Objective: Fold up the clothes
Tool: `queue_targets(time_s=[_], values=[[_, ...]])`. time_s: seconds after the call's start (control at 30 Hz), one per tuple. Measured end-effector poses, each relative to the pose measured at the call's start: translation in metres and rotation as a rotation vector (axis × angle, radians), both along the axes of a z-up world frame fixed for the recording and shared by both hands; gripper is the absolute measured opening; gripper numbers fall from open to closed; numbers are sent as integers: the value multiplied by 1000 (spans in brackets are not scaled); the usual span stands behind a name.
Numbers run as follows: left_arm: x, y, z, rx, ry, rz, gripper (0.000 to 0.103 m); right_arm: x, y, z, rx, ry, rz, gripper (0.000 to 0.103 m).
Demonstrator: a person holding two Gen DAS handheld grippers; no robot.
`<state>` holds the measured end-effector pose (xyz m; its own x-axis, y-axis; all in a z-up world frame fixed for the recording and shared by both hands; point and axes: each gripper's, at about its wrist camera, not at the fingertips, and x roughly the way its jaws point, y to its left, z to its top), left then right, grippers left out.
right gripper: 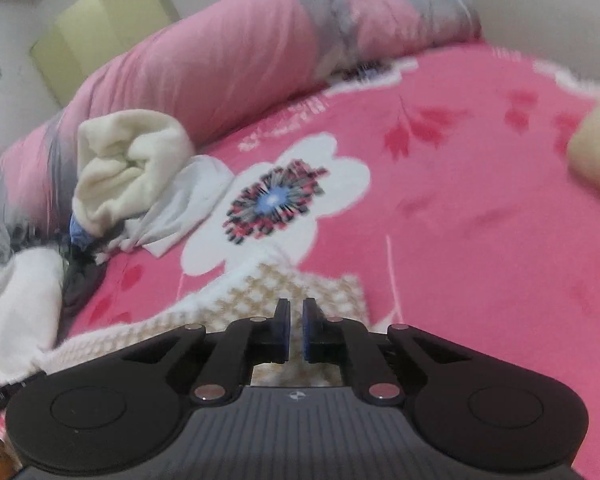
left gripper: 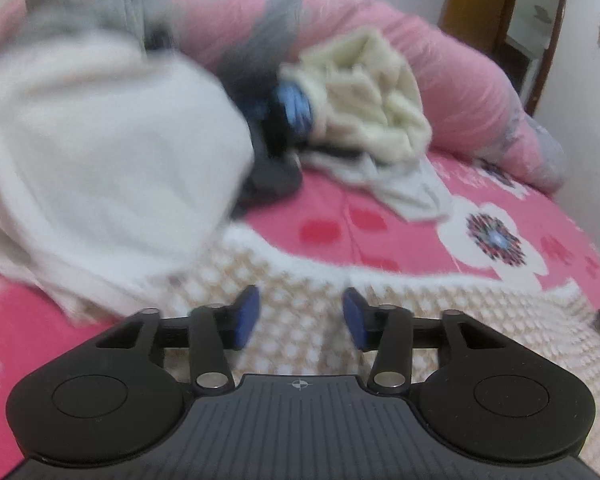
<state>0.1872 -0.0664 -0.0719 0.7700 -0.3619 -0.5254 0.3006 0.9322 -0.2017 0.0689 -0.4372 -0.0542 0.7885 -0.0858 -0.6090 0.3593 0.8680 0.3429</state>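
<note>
waffle-knit beige-and-white garment (left gripper: 400,320) lies spread on the pink bed (left gripper: 400,248), in front of the heap of unfolded clothes (left gripper: 364,100). right gripper (right gripper: 296,330) has its jaws nearly together over the garment's corner near the heap; whether cloth is pinched i cannot tell. left gripper (left gripper: 300,316) hangs half open above the knit, holding nothing. judged: the grasp before a fold; next, the left needs an edge.
</note>
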Motion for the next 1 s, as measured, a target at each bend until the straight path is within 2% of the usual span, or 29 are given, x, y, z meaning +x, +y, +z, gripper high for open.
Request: queue_targets(time_s=[0.03,0.13,0.23,0.3,0.37,0.4,0.43,0.47,0.57,0.67,0.83,0.93,1.0], values=[[-8,-1,8,18,-43,8,49,-2,14,12,-38,-21,32,6],[-33,-5,35,-16,-119,-76,49,-6,59,41,-132,-103,152,6],[-48,-17,46,-55,-130,-163,50,-7,102,55,-200,-175,277,6],[-51,-30,40,-53,-97,-226,49,-1,123,42,-245,-169,339,6],[-49,-48,17,-2,-24,-278,48,12,137,2,-316,-47,376,6],[-42,-57,-1,39,43,-289,48,20,142,-21,-354,29,392,6],[-40,-59,-19,36,73,-280,48,19,145,-40,-387,27,399,5],[-41,-58,-21,33,58,-281,49,14,146,-47,-408,-10,400,5],[-46,-56,-25,23,5,-283,49,15,147,-39,-386,9,373,6],[-48,-60,-26,47,-19,-277,50,12,152,-41,-415,7,367,6],[-58,-43,-4,5,-10,-215,49,14,158,-20,-423,36,371,6],[-80,-20,10,-43,-37,-192,49,11,169,12,-412,-48,415,6],[-95,-7,16,-75,-43,-188,49,17,178,22,-384,-80,455,6]])
